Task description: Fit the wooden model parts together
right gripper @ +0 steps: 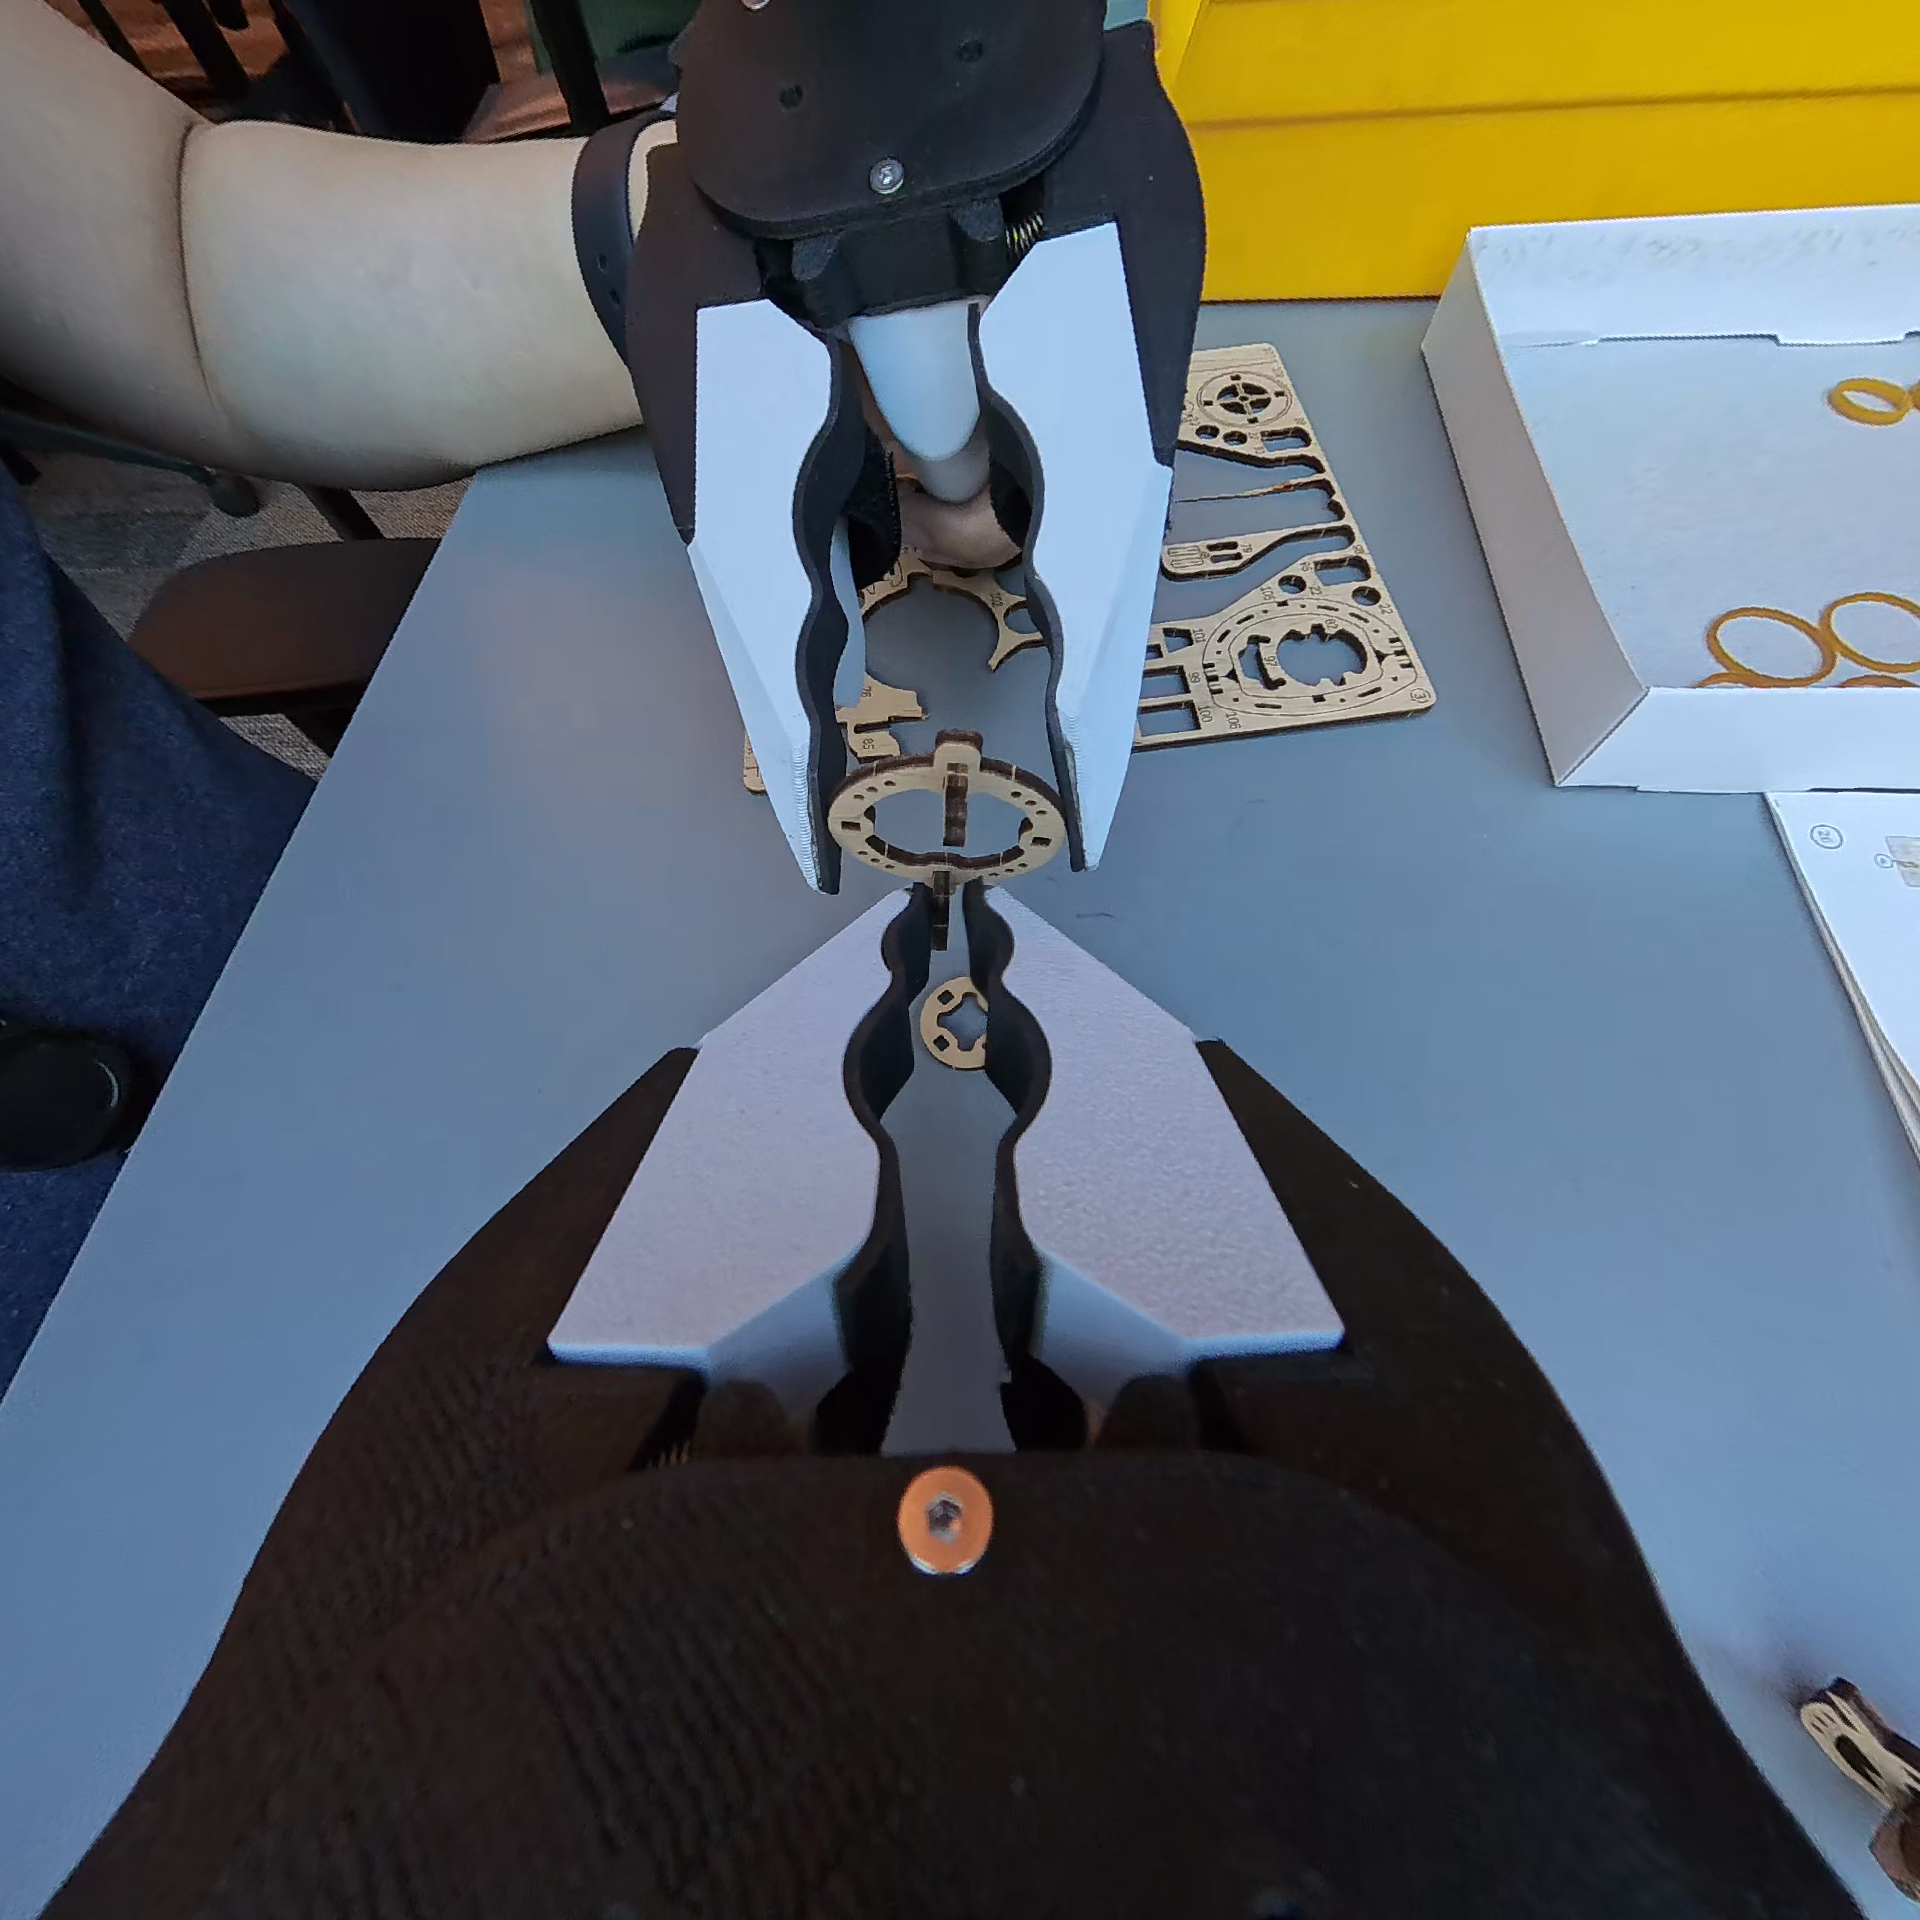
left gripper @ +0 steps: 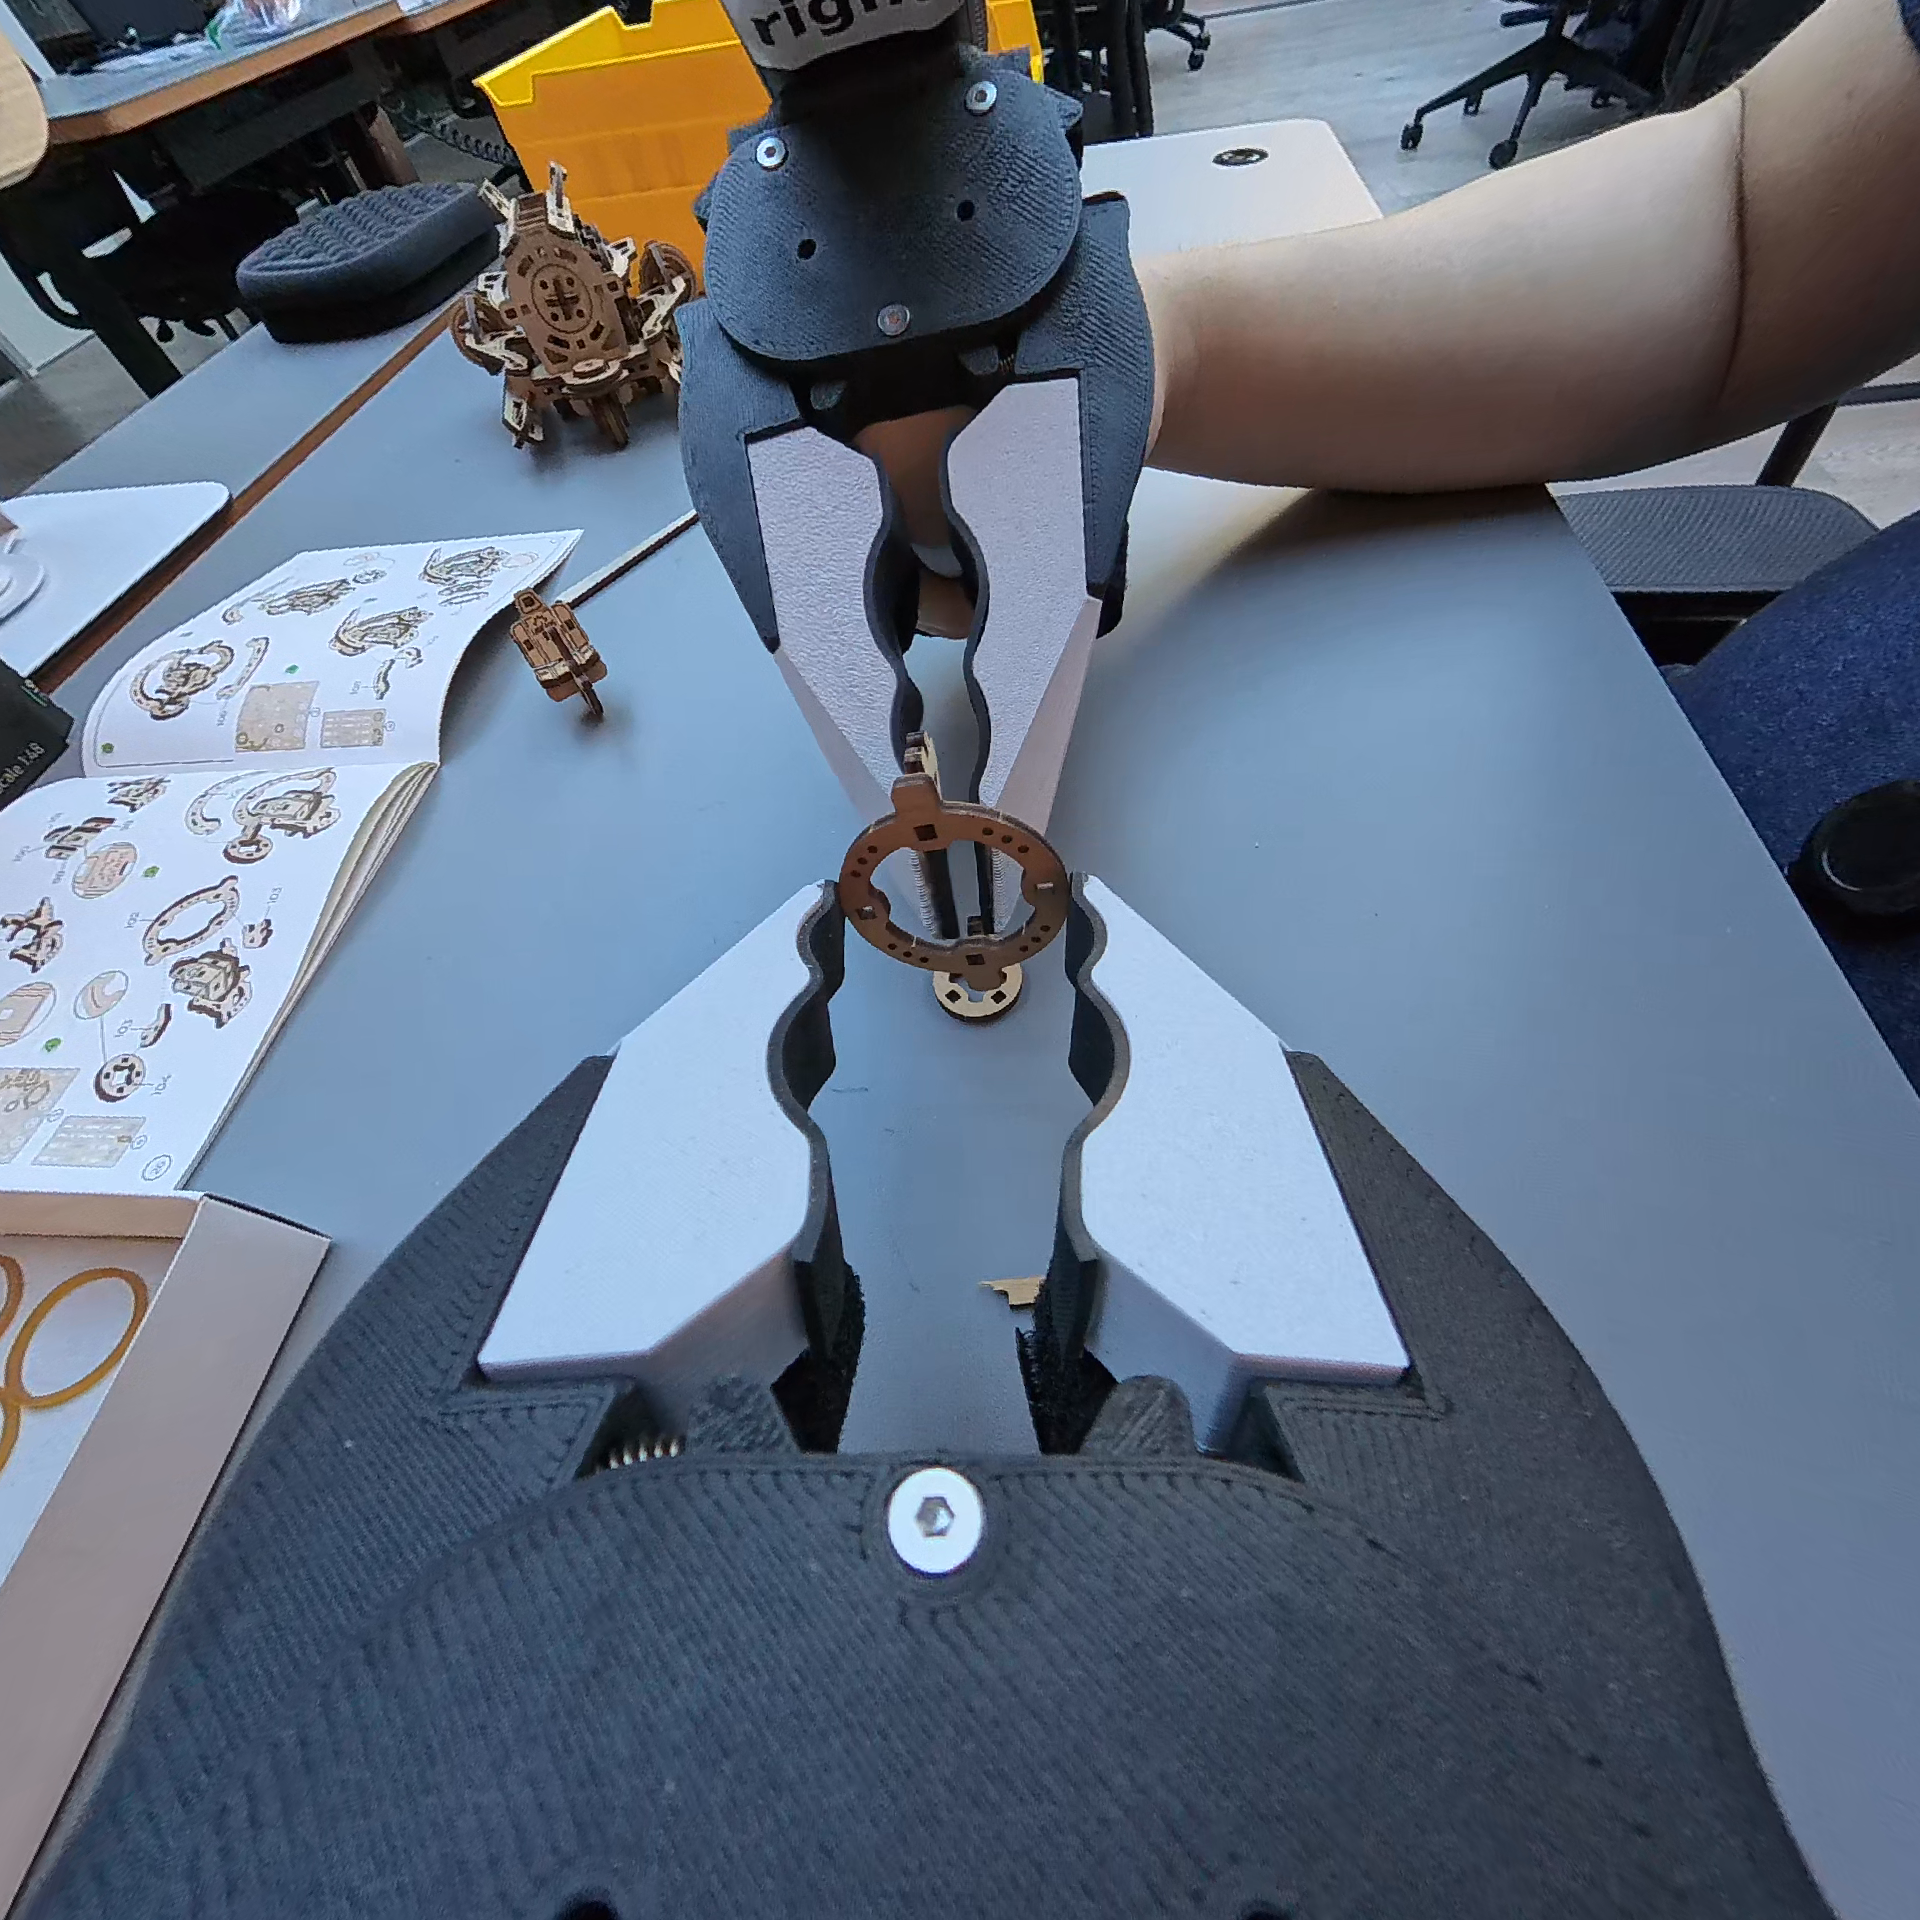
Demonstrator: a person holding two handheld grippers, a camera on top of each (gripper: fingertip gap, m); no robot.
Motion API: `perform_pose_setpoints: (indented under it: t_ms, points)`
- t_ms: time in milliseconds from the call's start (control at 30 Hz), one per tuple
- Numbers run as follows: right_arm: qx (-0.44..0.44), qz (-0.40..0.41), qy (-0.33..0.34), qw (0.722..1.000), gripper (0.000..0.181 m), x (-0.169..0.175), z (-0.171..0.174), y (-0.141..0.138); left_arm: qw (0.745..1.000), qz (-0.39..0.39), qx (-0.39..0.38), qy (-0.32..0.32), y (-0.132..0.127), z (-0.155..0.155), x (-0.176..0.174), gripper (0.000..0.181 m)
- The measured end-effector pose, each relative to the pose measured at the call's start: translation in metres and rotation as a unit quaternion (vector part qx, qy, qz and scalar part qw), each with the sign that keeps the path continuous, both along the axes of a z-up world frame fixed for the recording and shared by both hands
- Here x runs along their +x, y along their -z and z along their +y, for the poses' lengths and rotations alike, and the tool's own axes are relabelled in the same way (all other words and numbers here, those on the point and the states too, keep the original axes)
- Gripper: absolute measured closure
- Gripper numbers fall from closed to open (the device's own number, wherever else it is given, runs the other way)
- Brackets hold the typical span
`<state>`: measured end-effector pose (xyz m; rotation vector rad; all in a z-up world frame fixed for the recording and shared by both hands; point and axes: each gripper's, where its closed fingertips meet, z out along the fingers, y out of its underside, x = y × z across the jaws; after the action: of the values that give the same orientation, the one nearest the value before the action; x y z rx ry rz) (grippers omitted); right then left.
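Observation:
My left gripper [left gripper: 951, 904] is shut on a flat wooden ring [left gripper: 862, 883], held across its width just above the grey table [left gripper: 1351, 831]. My right gripper [right gripper: 943, 906] comes from the opposite side and is shut on a small notched wooden piece [right gripper: 951, 795]. That piece stands upright through the ring [right gripper: 883, 821]. The left gripper [right gripper: 945, 831] also shows in the right wrist view, and the right gripper [left gripper: 940, 821] in the left wrist view. A small wooden disc [right gripper: 951, 1044] with a shaped hole lies flat on the table under the tips.
An open instruction booklet [left gripper: 239, 831], a built wooden model [left gripper: 566, 312] and a small sub-assembly [left gripper: 556, 649] lie to the left. A cut wooden sheet [right gripper: 1278, 582], a white box [right gripper: 1558, 623] with rubber bands and a yellow bin [right gripper: 1558, 135] stand beyond. A forearm [left gripper: 1455, 332] rests at the table edge. The tips of both grippers are at nearly the same place. The small sub-assembly [left gripper: 556, 649] is about equally far from each gripper, around 20 centimeters.

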<state>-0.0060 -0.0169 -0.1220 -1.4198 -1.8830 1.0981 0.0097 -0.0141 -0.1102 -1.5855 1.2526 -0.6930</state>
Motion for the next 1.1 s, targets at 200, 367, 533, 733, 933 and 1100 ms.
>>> perform_pose_setpoints:
  t_ms: [200, 367, 533, 733, 933, 1100]
  points:
    - [-0.001, -0.005, -0.001, 1.0, 0.178, 0.001, 0.0, 0.002, 1.0, -0.002, 0.001, -0.002, -0.001, 0.001, 0.0, 0.14]
    - [0.007, -0.007, -0.001, 1.0, 0.18, 0.001, -0.001, 0.002, 1.0, -0.003, 0.003, -0.002, -0.001, 0.001, 0.0, 0.14]
    - [-0.003, -0.015, 0.02, 1.0, 0.181, 0.001, 0.007, 0.003, 1.0, -0.012, 0.001, -0.021, -0.004, 0.005, -0.003, 0.126]
    - [-0.098, -0.025, 0.058, 0.993, 0.181, 0.005, 0.017, 0.01, 0.995, -0.086, 0.008, -0.047, -0.033, 0.004, -0.024, 0.13]
    - [-0.173, -0.064, 0.124, 0.975, 0.181, 0.002, 0.022, 0.019, 0.992, -0.099, 0.014, -0.075, -0.034, 0.009, -0.037, 0.14]
    - [-0.245, -0.04, 0.215, 0.944, 0.181, 0.001, 0.022, 0.011, 0.995, -0.048, 0.02, -0.082, -0.019, 0.01, -0.033, 0.139]
